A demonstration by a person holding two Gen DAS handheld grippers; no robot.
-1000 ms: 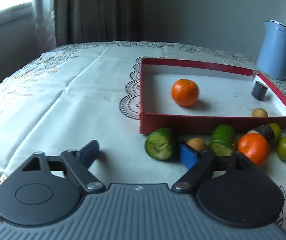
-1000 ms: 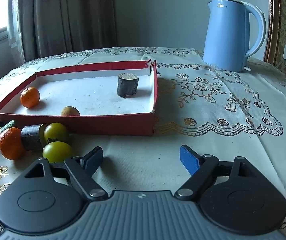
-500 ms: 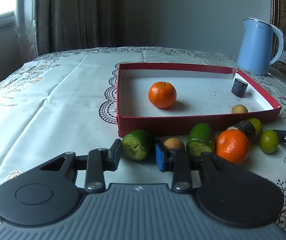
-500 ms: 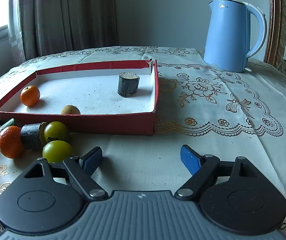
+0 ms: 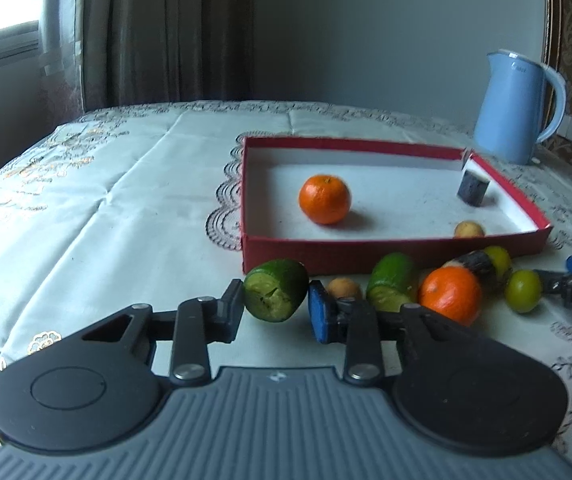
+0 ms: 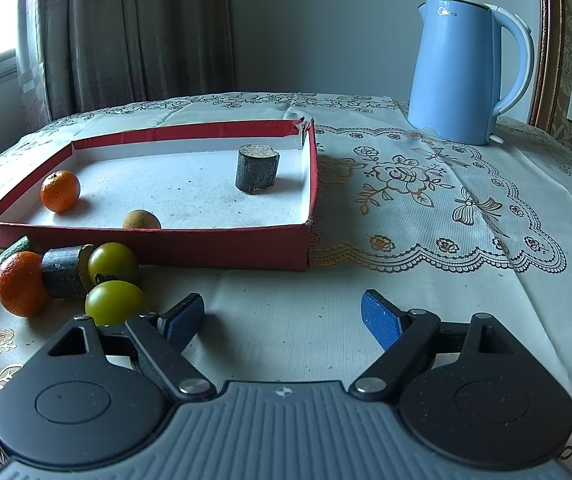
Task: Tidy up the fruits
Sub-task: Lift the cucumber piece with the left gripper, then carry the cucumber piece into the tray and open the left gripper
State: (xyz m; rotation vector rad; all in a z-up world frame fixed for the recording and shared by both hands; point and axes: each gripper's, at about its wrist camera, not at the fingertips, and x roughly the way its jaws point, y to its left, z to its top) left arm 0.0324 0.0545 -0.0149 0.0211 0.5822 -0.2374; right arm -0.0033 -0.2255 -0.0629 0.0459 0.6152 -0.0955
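The cut green fruit piece (image 5: 275, 295) now sits clamped between the pads of the left gripper (image 5: 275, 312), which a second ago stood wide apart. So the pick is made, and the red box (image 5: 366, 250) just behind is probably next. The right gripper (image 6: 281, 320) waits open over bare cloth.

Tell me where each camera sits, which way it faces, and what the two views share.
Left wrist: sits behind the left gripper, facing the red tray's near wall; its fingers clamp a cut green fruit.
Right wrist: sits behind the open right gripper, facing bare tablecloth beside the tray; nothing is between its fingers.
Shared: tray, its orange, blue kettle.
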